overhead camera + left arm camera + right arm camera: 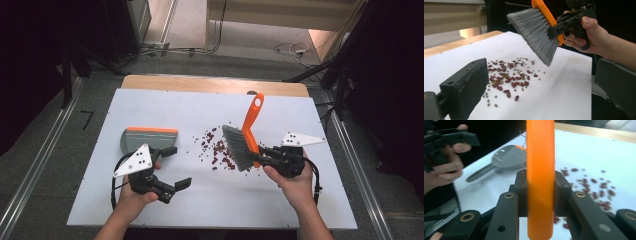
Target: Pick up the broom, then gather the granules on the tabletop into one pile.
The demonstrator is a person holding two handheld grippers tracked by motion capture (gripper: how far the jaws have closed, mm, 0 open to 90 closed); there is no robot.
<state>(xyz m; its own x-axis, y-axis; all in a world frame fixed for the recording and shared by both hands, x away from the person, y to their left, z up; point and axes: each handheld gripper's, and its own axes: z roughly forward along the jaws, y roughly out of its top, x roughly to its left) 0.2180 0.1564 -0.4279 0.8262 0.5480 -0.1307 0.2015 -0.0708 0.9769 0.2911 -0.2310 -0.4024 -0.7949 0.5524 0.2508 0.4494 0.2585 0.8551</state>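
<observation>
An orange-handled brush [251,120] with grey bristles [236,148] is tilted above the table, and my right gripper [267,156] is shut on its handle [540,177]. Below and left of the bristles, red and small green beans [216,148] lie scattered on the white board; I also see the beans [509,77] in the left gripper view. A grey dustpan [145,139] with an orange rim lies flat at the left. Just in front of it, my left gripper [176,168] stands open with nothing between its jaws, pointing toward the beans. The dustpan [506,158] lies free, with its handle toward the left hand.
The white board [150,210] covers a wooden table whose far edge [200,82] shows. Metal rails [35,165] run along both sides on the floor. Cables [292,49] lie on the floor beyond the table.
</observation>
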